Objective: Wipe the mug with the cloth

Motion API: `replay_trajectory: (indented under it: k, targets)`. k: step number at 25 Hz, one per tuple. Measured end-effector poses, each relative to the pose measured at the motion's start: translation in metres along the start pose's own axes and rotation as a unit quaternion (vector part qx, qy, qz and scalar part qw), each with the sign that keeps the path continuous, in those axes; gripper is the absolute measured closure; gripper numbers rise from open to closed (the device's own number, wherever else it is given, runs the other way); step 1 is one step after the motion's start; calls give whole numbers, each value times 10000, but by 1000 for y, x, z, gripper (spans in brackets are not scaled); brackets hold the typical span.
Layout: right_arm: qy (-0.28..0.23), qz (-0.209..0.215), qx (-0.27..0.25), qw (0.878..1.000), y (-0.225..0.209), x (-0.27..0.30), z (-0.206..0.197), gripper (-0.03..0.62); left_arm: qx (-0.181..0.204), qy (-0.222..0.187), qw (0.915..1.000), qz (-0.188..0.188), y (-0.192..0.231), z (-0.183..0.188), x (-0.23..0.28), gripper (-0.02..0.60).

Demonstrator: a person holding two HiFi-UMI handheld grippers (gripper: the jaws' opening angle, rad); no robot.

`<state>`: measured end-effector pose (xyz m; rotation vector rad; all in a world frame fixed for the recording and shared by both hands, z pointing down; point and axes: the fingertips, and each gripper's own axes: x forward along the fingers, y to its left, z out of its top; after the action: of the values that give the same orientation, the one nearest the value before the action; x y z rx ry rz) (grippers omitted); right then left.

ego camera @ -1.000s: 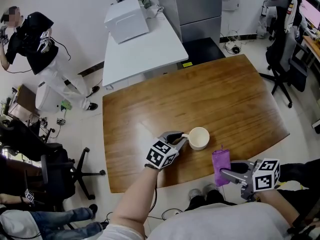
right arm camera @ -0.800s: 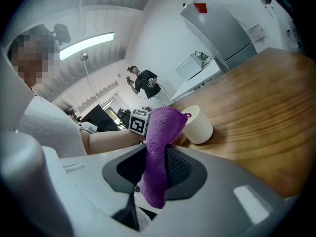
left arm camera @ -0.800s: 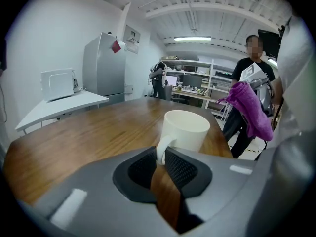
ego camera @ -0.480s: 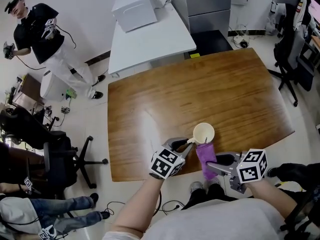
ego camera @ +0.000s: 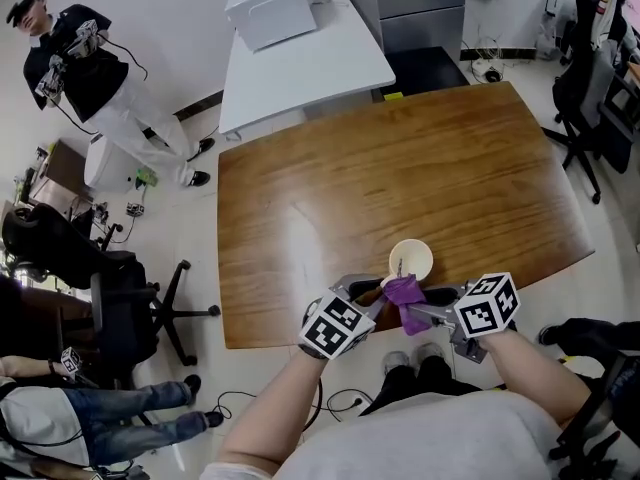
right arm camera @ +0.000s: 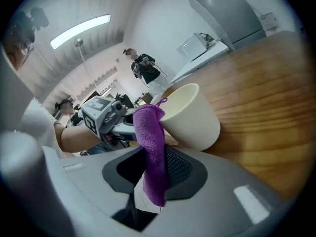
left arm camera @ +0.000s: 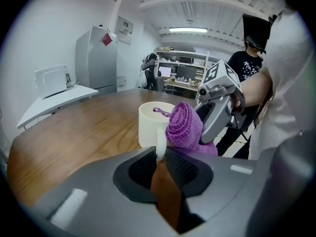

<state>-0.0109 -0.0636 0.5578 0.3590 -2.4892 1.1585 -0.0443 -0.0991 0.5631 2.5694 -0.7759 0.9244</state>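
Note:
A cream mug stands near the front edge of the wooden table. My left gripper is shut on the mug's handle; its jaws have just been opening slightly, with the handle still between the pads. My right gripper is shut on a purple cloth. The bunched cloth touches the mug's near side by the rim, right beside the handle. In the right gripper view the cloth hangs from the jaws against the mug, with the left gripper behind it.
A white table with a white box stands behind the wooden one, next to a grey cabinet. Office chairs stand at the left and the far right. A person stands at the upper left.
The mug has slid toward the table's front edge with the left gripper. The right gripper has swung left with the cloth, which now bunches against the mug.

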Motion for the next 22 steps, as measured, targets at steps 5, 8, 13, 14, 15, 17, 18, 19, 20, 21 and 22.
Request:
replay_trajectory:
  k: [5, 8, 13, 14, 15, 17, 18, 19, 20, 21, 22]
  targets:
    - [114, 39, 699, 9975, -13, 8, -3, 491, 120, 84, 9998, -100, -4, 0, -1, 528]
    - [324, 31, 1121, 9932, -21, 13, -9, 491, 193, 115, 9997, -134, -5, -2, -1, 531]
    - [618, -25, 1704, 9834, -34, 19, -23, 495, 236, 110, 9994, -224, -8, -3, -3, 537]
    - [634, -17, 1751, 9825, -34, 20, -22, 495, 231, 99, 9994, -232, -8, -3, -4, 538]
    - [653, -4, 1784, 9818, -35, 20, -22, 496, 221, 87, 9994, -237, -8, -3, -5, 538]
    - [716, 36, 1811, 9808, -33, 20, -23, 494, 183, 70, 9995, -244, -6, -4, -5, 538]
    - [739, 56, 1792, 9810, -31, 18, -24, 494, 165, 68, 9995, -250, -6, -5, -5, 535]
    - [723, 65, 1751, 9819, -28, 14, -25, 494, 157, 69, 9995, -256, -6, -5, -5, 535]
    - [650, 66, 1704, 9832, -23, 8, -25, 494, 155, 68, 9995, -261, -6, -5, -5, 535]
    - [509, 64, 1670, 9846, -18, 0, -23, 494, 150, 63, 9995, -268, -6, -5, -5, 535]
    - [296, 64, 1669, 9855, -12, -9, -19, 494, 137, 53, 9995, -279, -7, -5, -5, 535]
